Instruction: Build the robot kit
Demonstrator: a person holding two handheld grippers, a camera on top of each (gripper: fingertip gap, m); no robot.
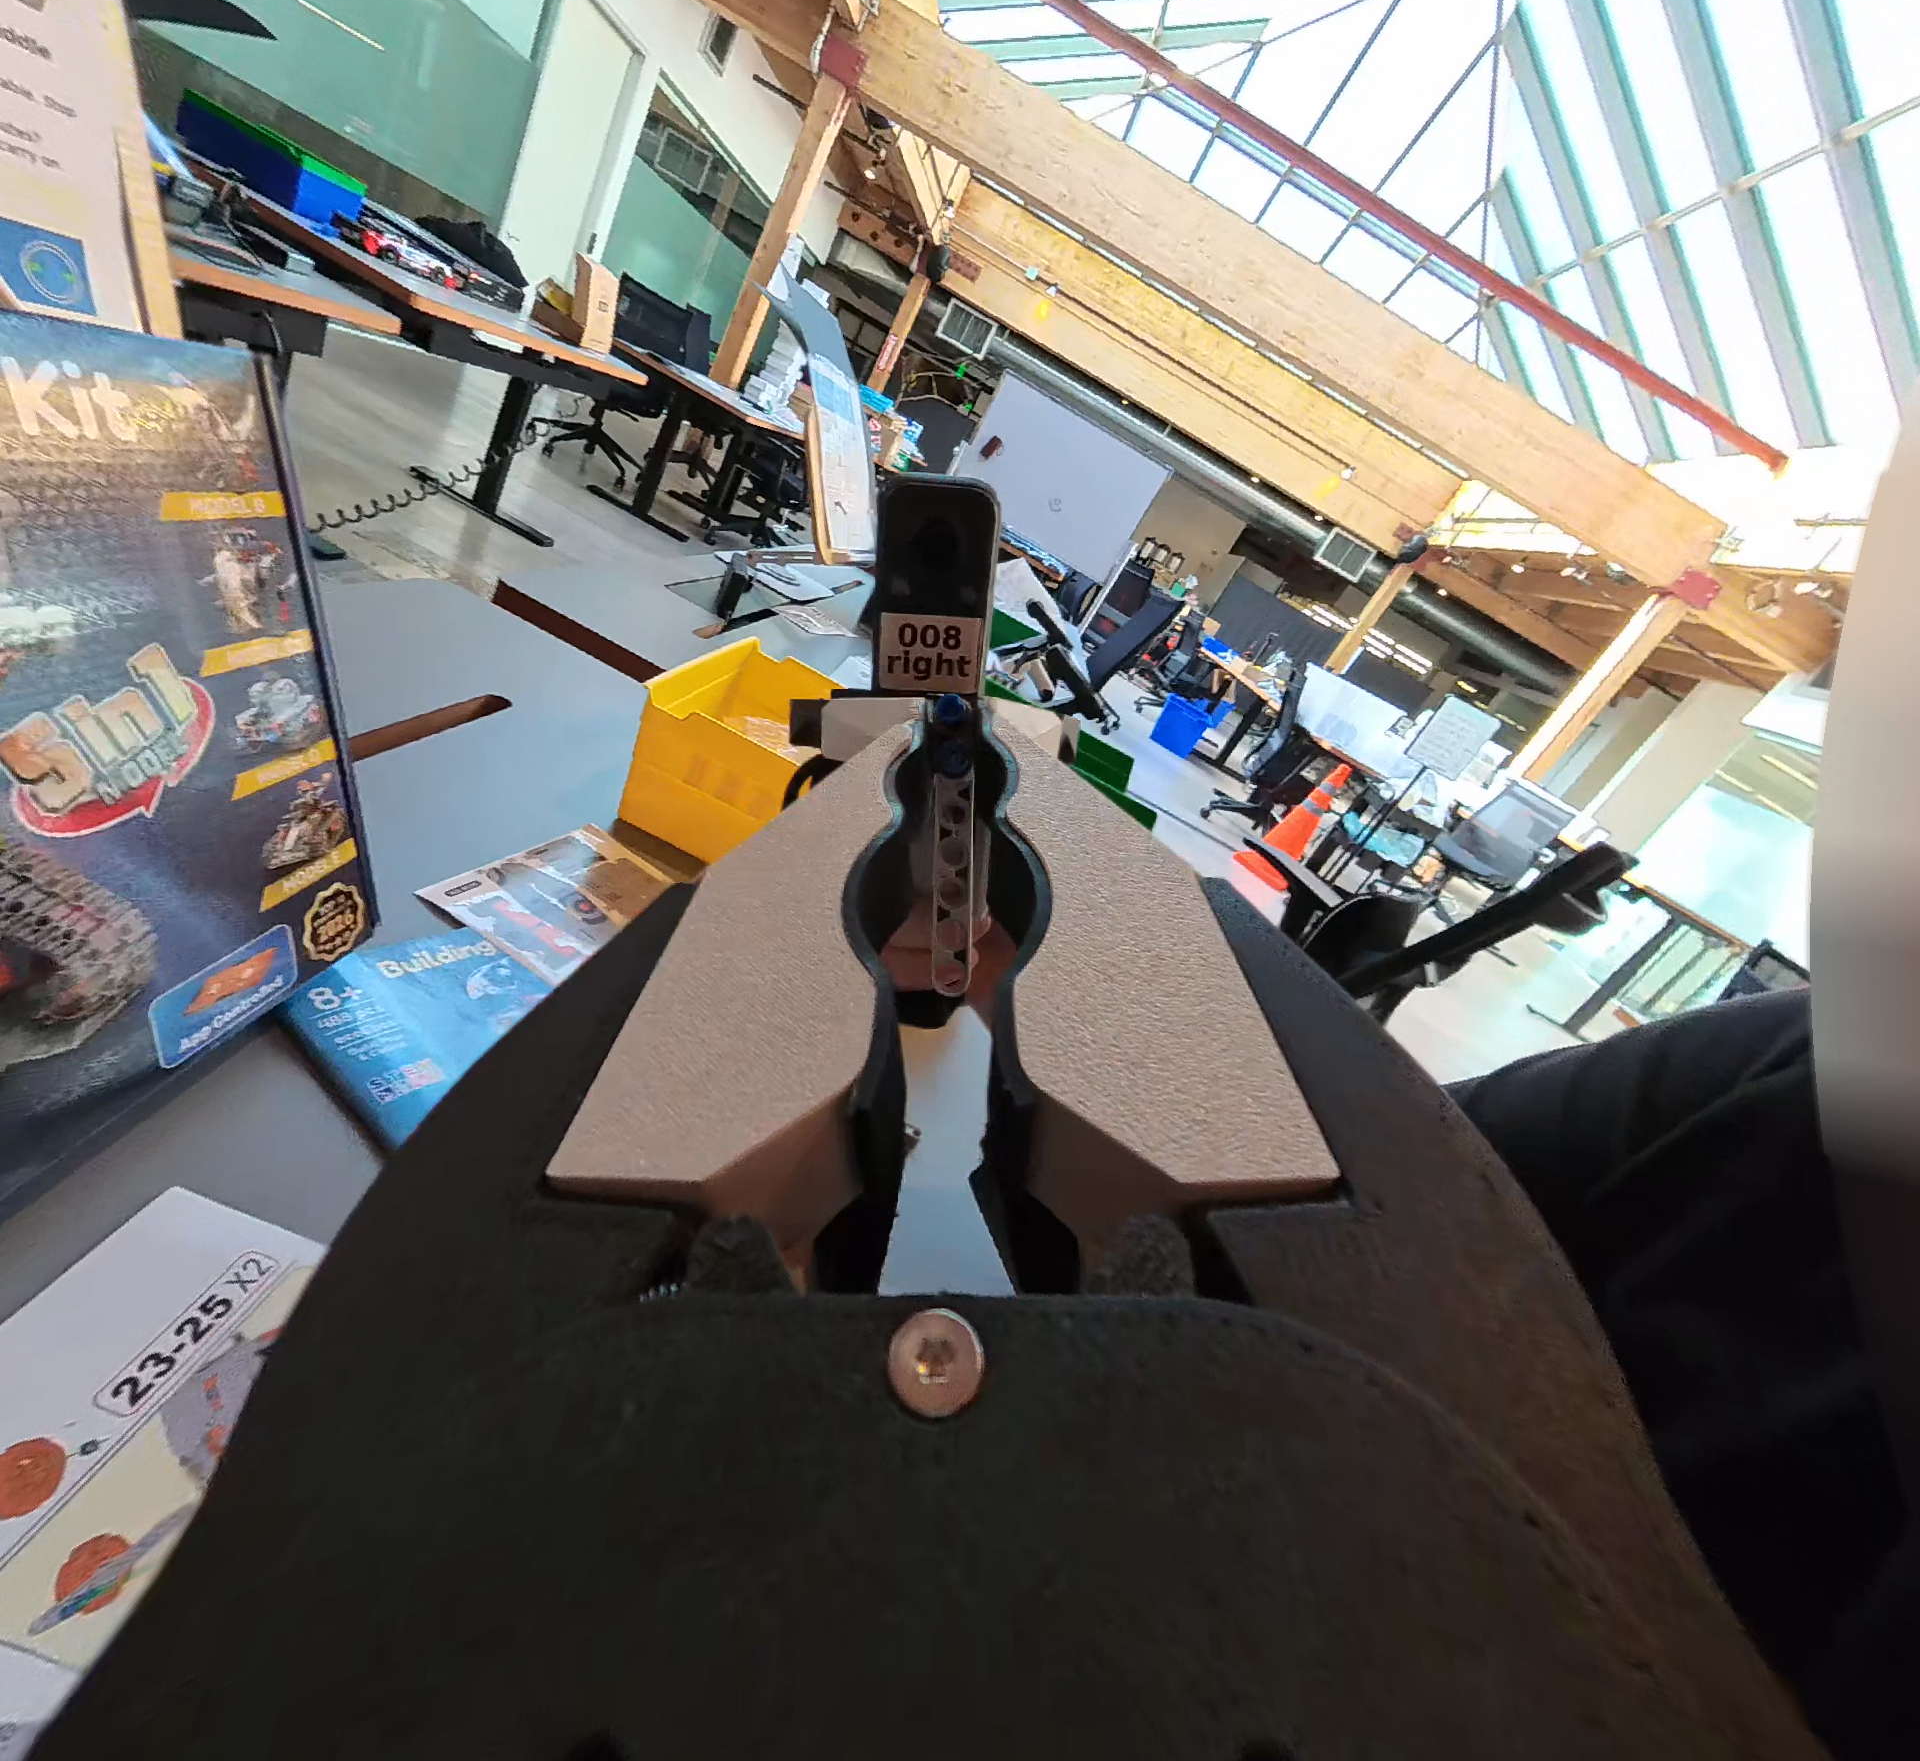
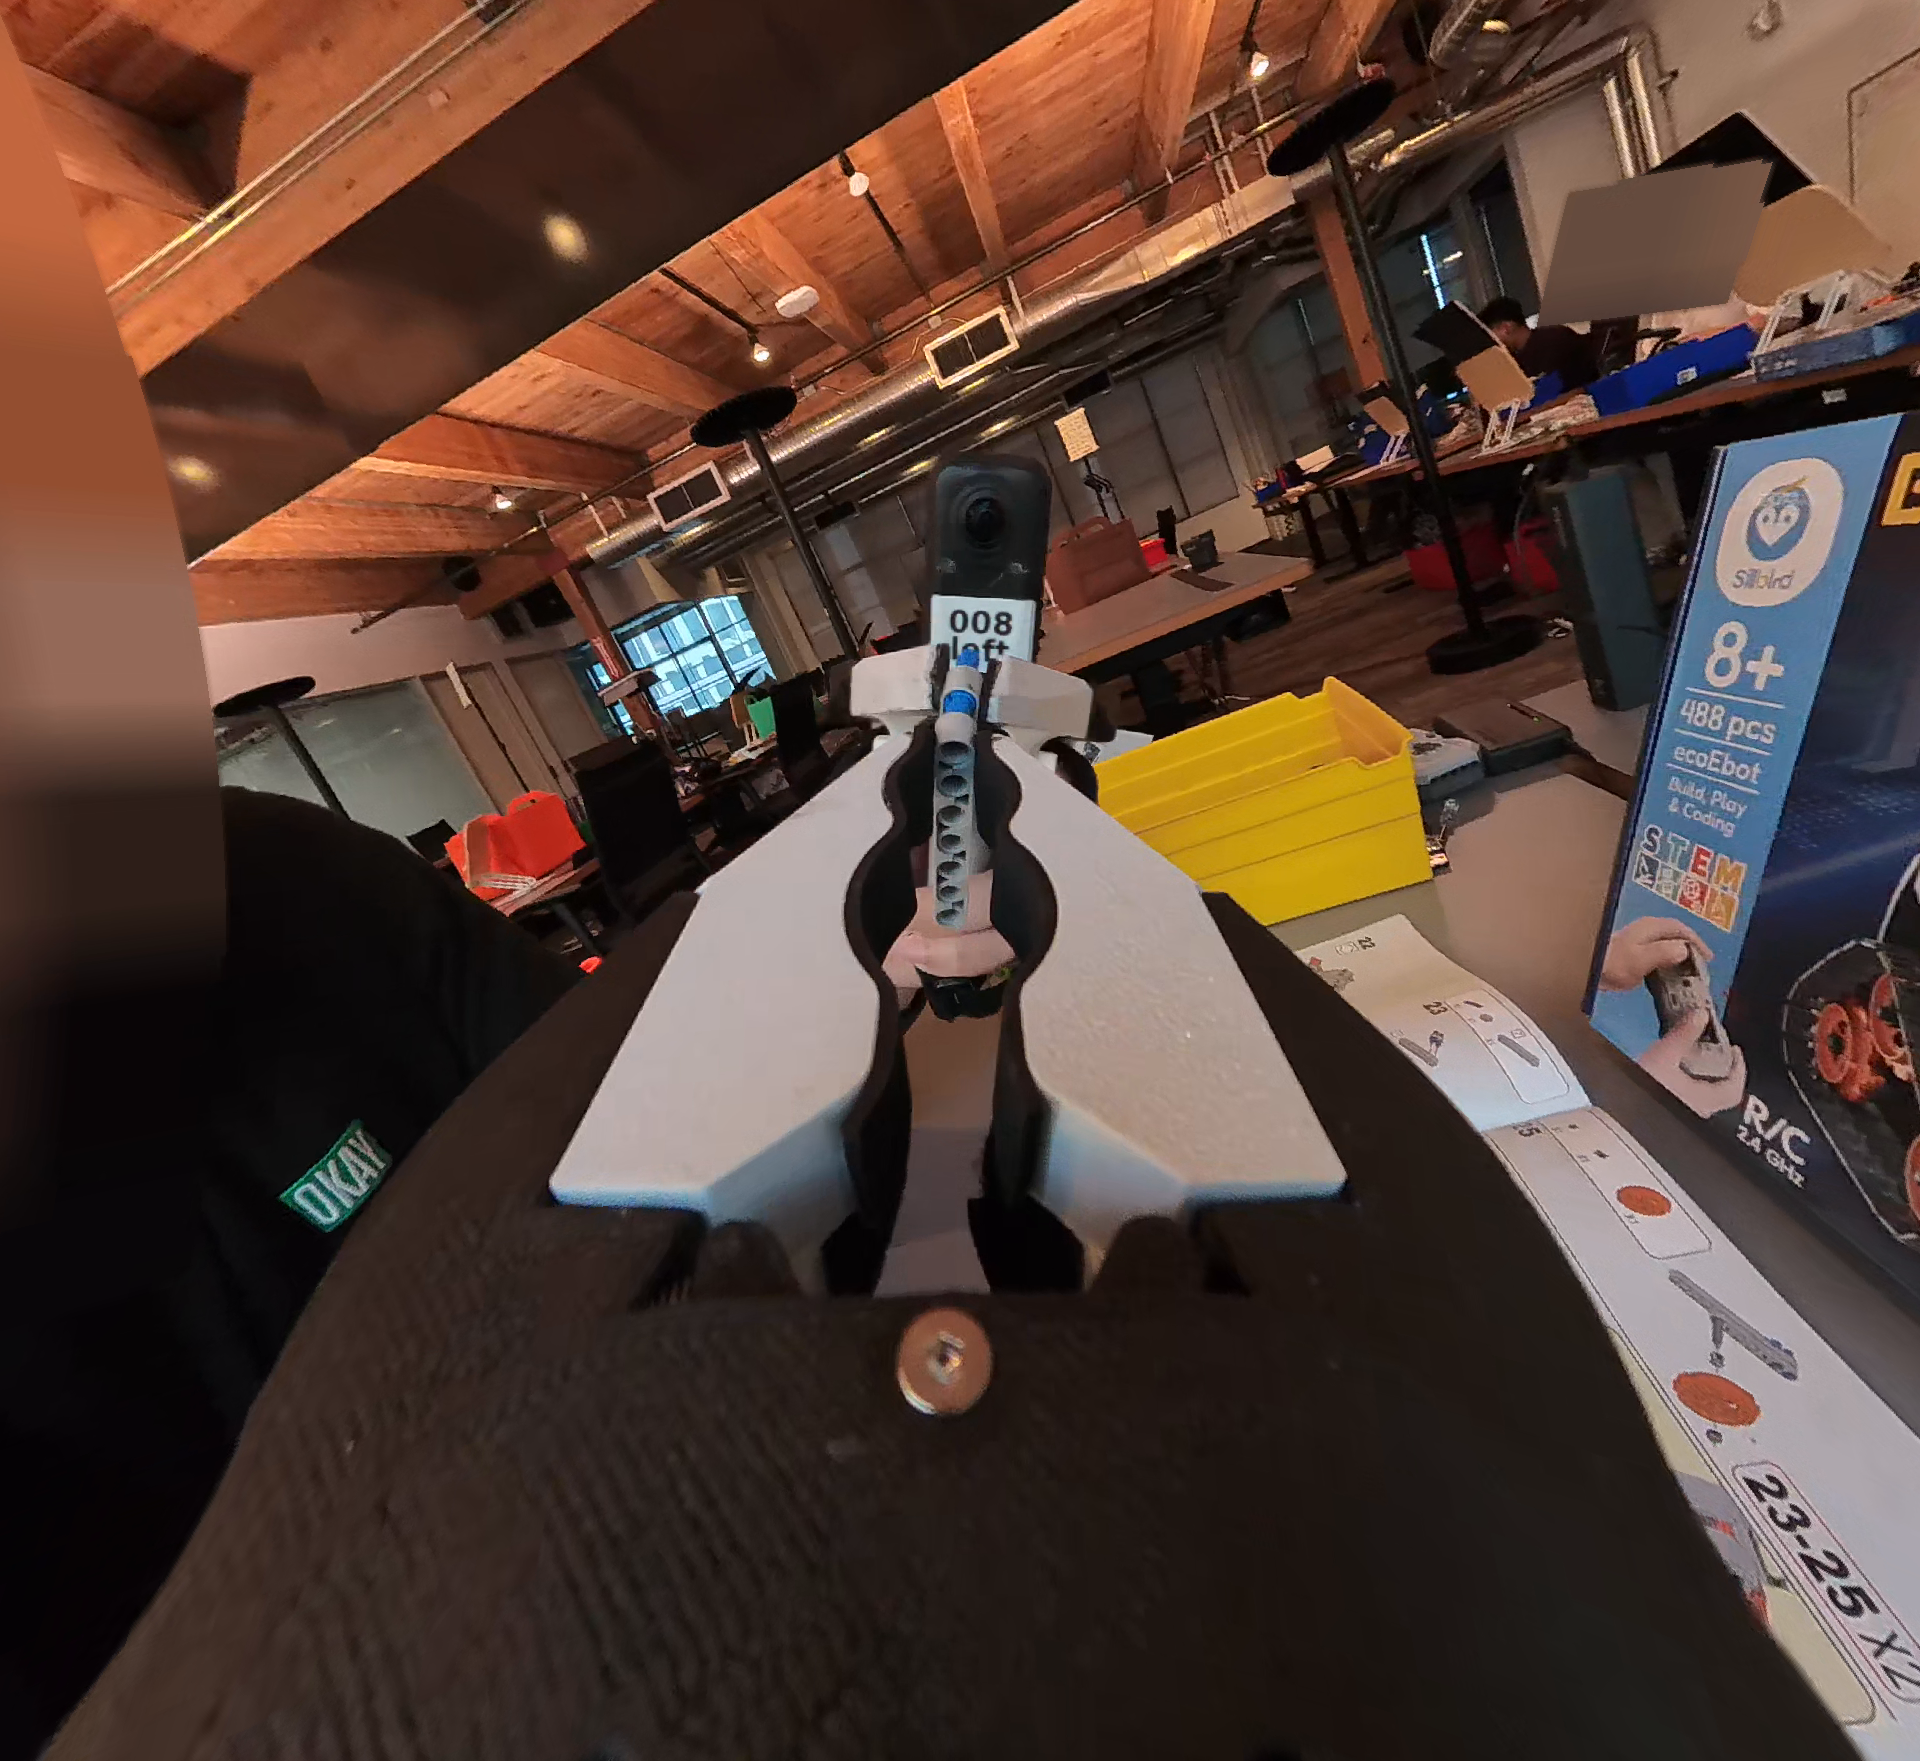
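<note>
My left gripper (image 1: 948,747) is shut on a thin grey holed beam (image 1: 954,870) that lies lengthwise between its fingers. Blue pins (image 1: 948,724) sit at the beam's far end. My right gripper (image 2: 956,737) is shut on a thicker grey holed beam (image 2: 948,828) with a blue pin (image 2: 961,695) at its far end. The two grippers face each other tip to tip in the air above the table, and they meet at the blue pins. The right gripper shows in the left wrist view (image 1: 883,722), and the left gripper shows in the right wrist view (image 2: 1023,688). Whether the two beams are joined is hidden.
A yellow bin (image 1: 717,755) (image 2: 1278,807) stands on the grey table behind the grippers. A building-kit box (image 1: 156,724) (image 2: 1766,807) stands upright beside an open instruction booklet (image 1: 114,1379) (image 2: 1621,1223) and leaflets (image 1: 416,1015). A person's dark sleeve (image 2: 312,1036) is close by.
</note>
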